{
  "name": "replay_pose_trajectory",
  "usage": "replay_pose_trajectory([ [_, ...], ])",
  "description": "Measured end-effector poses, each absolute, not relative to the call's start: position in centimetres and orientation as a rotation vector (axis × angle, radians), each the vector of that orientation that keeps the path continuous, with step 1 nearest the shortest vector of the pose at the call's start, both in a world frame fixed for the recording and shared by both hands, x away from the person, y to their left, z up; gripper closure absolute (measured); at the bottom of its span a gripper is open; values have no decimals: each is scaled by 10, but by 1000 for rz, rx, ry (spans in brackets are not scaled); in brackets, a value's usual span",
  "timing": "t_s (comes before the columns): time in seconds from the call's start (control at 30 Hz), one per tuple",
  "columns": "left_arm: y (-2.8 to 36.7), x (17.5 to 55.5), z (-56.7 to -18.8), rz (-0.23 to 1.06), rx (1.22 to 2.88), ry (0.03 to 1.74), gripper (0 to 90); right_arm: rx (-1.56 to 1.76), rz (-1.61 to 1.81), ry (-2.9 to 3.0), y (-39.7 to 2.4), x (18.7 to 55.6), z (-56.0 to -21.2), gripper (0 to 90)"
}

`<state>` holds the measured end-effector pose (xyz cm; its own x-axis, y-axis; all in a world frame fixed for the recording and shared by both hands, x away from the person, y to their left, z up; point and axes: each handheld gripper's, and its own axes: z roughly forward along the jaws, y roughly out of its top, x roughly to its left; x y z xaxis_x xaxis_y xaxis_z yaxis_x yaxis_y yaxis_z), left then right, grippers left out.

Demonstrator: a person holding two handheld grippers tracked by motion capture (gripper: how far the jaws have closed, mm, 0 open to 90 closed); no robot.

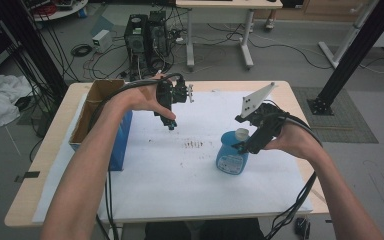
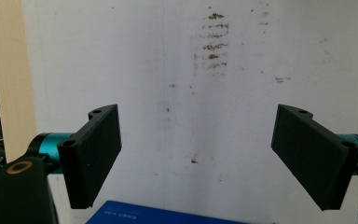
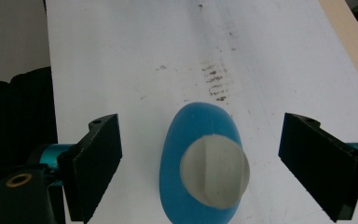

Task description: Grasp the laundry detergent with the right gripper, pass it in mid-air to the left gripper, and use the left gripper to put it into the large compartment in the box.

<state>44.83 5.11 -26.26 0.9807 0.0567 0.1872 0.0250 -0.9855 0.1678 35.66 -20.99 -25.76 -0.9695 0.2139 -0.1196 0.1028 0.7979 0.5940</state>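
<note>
Right gripper [image 3: 200, 163]: jaws spread wide with nothing held, poised directly above the blue plastic bottle with a pale round cap [image 3: 200, 161], one jaw on each side of it and clear of its walls.
Left gripper [image 2: 196, 158]: jaws wide apart and empty, held above the bare white sheet [image 2: 242, 116], with a blue edge just under it at the bottom of its own view.
Bottle position: upright on the white sheet toward the right of the table [image 1: 55, 135], just beside a patch of brown smudges [image 1: 194, 144]; in the high view the bottle [image 1: 232, 156] sits right under the right gripper [image 1: 245, 145].
Handling: probably light to middling, depending on how full it is; the smooth rounded plastic looks slippery and may give under pressure.
Where to grip: likely across the narrower sides of the oval body just below the cap, squeezing firmly but gently.
Further out: an open cardboard box with a blue side [image 1: 100, 120] stands at the table's left edge.
</note>
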Motion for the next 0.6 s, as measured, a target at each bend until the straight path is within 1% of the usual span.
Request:
replay_pose_trajectory([
  [0.3, 56, 445, -265, 290, 2953, 80, 160, 341, 1006, 2753, -229, 352, -279, 123],
  [0.6, 56, 445, -264, 290, 2949, 78, 160, 438, 1127, 2682, -246, 347, -310, 123],
])
